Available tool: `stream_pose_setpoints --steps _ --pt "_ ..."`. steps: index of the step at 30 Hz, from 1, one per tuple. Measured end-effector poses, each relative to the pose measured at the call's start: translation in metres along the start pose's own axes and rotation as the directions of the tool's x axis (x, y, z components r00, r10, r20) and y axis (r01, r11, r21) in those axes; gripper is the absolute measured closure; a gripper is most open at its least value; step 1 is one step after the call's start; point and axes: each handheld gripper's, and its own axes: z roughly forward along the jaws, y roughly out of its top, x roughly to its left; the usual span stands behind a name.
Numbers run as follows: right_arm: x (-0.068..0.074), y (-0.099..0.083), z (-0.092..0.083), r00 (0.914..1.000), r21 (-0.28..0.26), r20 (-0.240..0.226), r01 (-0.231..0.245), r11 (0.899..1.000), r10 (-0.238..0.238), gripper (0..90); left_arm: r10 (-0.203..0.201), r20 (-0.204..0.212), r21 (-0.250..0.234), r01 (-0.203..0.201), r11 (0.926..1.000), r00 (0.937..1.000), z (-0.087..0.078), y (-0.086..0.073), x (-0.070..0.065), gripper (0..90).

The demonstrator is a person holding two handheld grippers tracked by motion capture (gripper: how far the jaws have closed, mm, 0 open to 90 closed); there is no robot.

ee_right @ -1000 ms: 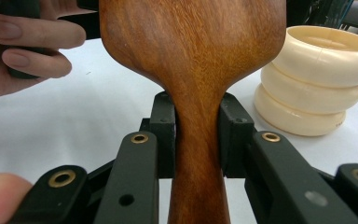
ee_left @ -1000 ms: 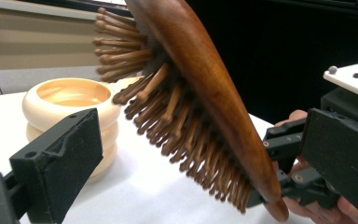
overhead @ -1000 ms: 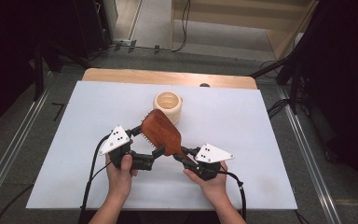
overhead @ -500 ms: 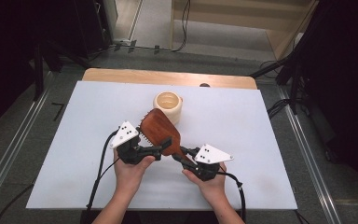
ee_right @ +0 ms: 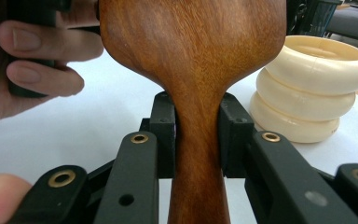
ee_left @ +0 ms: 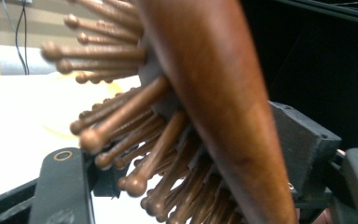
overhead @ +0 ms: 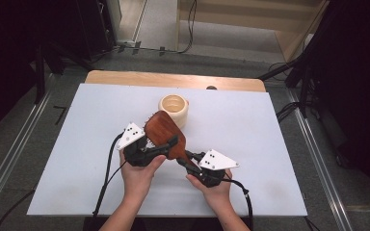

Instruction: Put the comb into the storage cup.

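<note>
A brown wooden hairbrush [overhead: 164, 131] is held tilted above the white table. My right gripper [overhead: 185, 162] is shut on its handle, and in the right gripper view both pads [ee_right: 165, 140] press the neck of the hairbrush [ee_right: 191, 56]. My left gripper [overhead: 166, 144] has just been closing and now spans the brush head. In the left gripper view one pad [ee_left: 303, 149] lies against the hairbrush's [ee_left: 214, 93] wooden back and the other meets the bristle tips.
A cream ribbed cup [overhead: 173, 109] stands upright just behind the brush, and it is on the right in the right gripper view [ee_right: 312, 88]. A white sheet [overhead: 270, 144] covers the table, with a wooden strip [overhead: 125, 78] at the far edge. Cables trail toward the near edge.
My left gripper has moved right, from beside the brush onto its head, and its jaws have closed around it. The right gripper and the cup have stayed put.
</note>
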Motion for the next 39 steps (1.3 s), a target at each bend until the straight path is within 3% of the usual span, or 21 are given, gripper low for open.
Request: stream_pose_setpoints --steps 3,7,10,15,18,20,22,26,29,39 --pt "0.001 0.0 0.0 1.0 -0.002 0.006 0.0 1.0 0.0 69.7 -0.014 -0.004 -0.002 0.014 0.9999 0.9999 0.0 0.0 0.0 32.1" --pt "0.001 -0.001 0.002 0.9998 -0.002 0.013 -0.013 1.0 0.014 69.6 -0.058 0.035 0.013 0.058 0.9982 0.9977 0.002 0.0 0.004 37.2" --pt "0.001 -0.002 0.004 0.9997 0.002 0.019 -0.018 1.0 0.018 69.6 -0.07 0.061 0.021 0.069 0.9974 0.9957 0.002 0.0 0.004 42.4" --pt "-0.001 -0.003 0.006 0.9998 0.007 0.003 -0.021 1.0 0.021 69.5 -0.08 0.116 0.034 0.077 0.9965 0.99 0.002 0.001 0.006 50.5" --pt "-0.002 -0.002 0.006 0.9999 0.002 0.0 -0.016 1.0 0.016 69.2 -0.104 0.149 0.035 0.1 0.9944 0.9834 0.001 0.002 0.008 54.2" --pt "-0.003 -0.001 0.006 0.9998 -0.003 -0.011 -0.018 1.0 0.018 68.5 -0.106 0.155 0.037 0.102 0.9941 0.9822 0.001 0.003 0.008 55.6" --pt "-0.005 0.0 0.006 0.9991 -0.003 -0.026 -0.033 0.999 0.032 63.1 -0.09 0.144 0.035 0.086 0.9957 0.9854 0.0 0.005 0.008 56.7" --pt "-0.012 0.0 0.003 0.9974 0.002 -0.029 -0.066 0.998 0.066 46.4 -0.079 0.153 0.027 0.075 0.9968 0.9851 -0.001 0.009 0.009 57.4" --pt "-0.019 0.0 -0.001 0.994 -0.004 -0.059 -0.093 0.996 0.092 40.8 -0.05 0.15 0.03 0.046 0.9985 0.9875 0.0 0.012 0.008 57.8" --pt "-0.034 0.0 -0.021 0.9926 -0.04 -0.023 -0.12 0.992 0.119 8.6 -0.022 0.136 0.035 0.017 0.9993 0.9905 0.001 0.017 0.011 57.8"
